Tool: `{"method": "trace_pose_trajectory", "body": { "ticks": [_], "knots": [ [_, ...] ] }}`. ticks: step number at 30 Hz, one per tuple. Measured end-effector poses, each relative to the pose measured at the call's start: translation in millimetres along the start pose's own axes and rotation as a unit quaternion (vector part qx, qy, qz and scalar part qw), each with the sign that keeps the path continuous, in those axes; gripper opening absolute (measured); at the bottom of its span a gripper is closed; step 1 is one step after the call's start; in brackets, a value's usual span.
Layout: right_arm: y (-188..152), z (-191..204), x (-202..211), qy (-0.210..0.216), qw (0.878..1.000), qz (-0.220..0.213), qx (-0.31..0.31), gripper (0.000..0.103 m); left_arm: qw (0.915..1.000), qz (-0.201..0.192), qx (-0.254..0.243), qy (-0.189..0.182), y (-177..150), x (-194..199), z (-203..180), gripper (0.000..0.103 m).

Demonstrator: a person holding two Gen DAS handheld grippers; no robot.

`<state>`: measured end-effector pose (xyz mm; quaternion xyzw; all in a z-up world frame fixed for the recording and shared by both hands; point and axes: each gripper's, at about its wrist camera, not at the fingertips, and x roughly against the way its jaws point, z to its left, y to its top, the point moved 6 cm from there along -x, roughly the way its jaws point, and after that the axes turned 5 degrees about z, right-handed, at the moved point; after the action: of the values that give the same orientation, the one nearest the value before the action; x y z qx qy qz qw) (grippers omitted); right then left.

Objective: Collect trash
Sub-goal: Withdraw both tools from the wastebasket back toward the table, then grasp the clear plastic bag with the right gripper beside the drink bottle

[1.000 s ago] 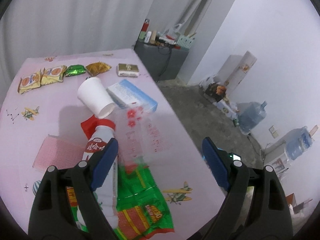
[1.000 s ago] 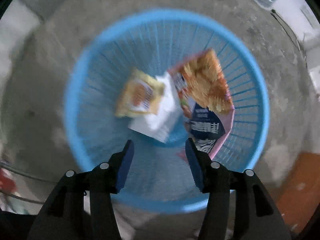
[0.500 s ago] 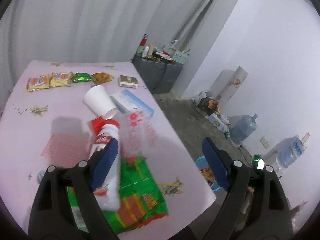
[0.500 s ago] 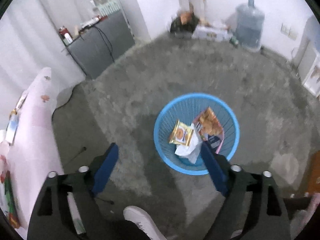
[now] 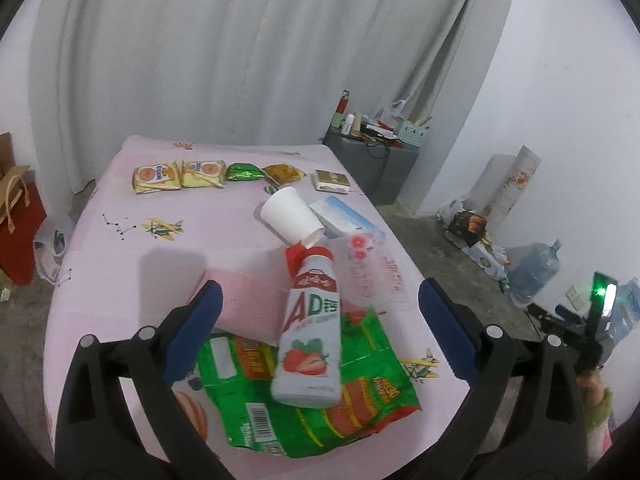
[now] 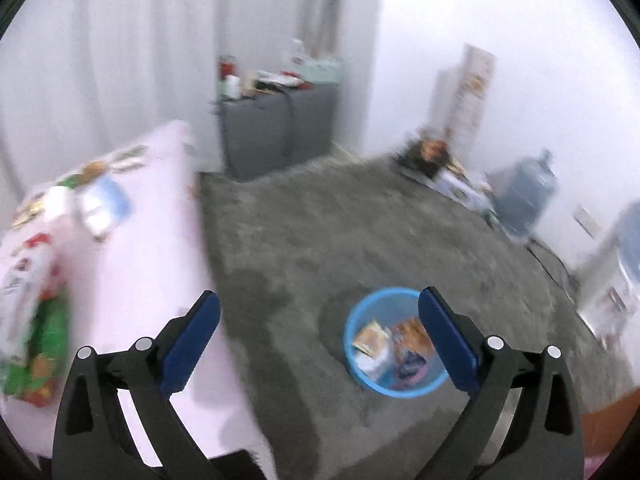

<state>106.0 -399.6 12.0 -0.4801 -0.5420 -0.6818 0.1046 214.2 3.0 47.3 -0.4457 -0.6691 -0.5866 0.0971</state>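
Left gripper (image 5: 320,330), jaws opening, empty: straddle the yoghurt bottle (image 5: 310,344) at frame centre; right gripper (image 6: 320,336), opening, apparently empty

White curtain (image 5: 224,52), white wall (image 5: 560,80) — grey floor (image 6: 320,232)

- The white strawberry-drink bottle (image 5: 309,344) lying on the table carries large red letters "AD" (the smaller characters beside them are too small to read).
- The green wrapper (image 5: 320,408) under it shows a barcode, its digits illegible.
- Other packets' print is unreadable.
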Motion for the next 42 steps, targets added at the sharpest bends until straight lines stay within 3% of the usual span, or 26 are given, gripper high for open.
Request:
{"method": "trace_pose_trajectory", "body": {
  "ticks": [4,7,12,17,22,29,34,37,42],
  "knots": [
    [11,34,25,0.110,0.993,-0.038,-0.009,0.096,0.9999,0.003,0.004,-0.010,1,-1,3,0.094],
    [16,56,26,0.178,0.983,-0.034,-0.024,0.096,0.9994,0.016,0.019,-0.026,-2,-6,6,0.094],
    [22,103,11,0.299,0.953,0.023,-0.038,0.096,0.9985,0.018,0.019,-0.049,-4,-14,9,0.094],
    [20,149,-11,0.379,0.919,0.088,-0.056,0.093,0.9975,0.018,0.020,-0.066,-5,-21,11,0.094],
    [26,184,-36,0.403,0.904,0.129,-0.054,0.077,0.9978,0.016,0.010,-0.064,-8,-25,11,0.094],
    [27,219,-62,0.397,0.900,0.178,-0.027,0.047,0.9981,0.021,-0.003,-0.059,-16,-28,12,0.094],
    [21,233,-55,0.389,0.903,0.180,0.008,0.030,0.9983,0.021,-0.016,-0.052,-21,-29,14,0.094],
    [20,235,-54,0.387,0.904,0.182,0.018,0.010,0.9983,0.022,-0.018,-0.051,-22,-31,14,0.094],
    [19,235,-47,0.396,0.902,0.170,0.024,0.004,0.9982,0.025,-0.010,-0.053,-22,-32,17,0.094]
  ]
}}
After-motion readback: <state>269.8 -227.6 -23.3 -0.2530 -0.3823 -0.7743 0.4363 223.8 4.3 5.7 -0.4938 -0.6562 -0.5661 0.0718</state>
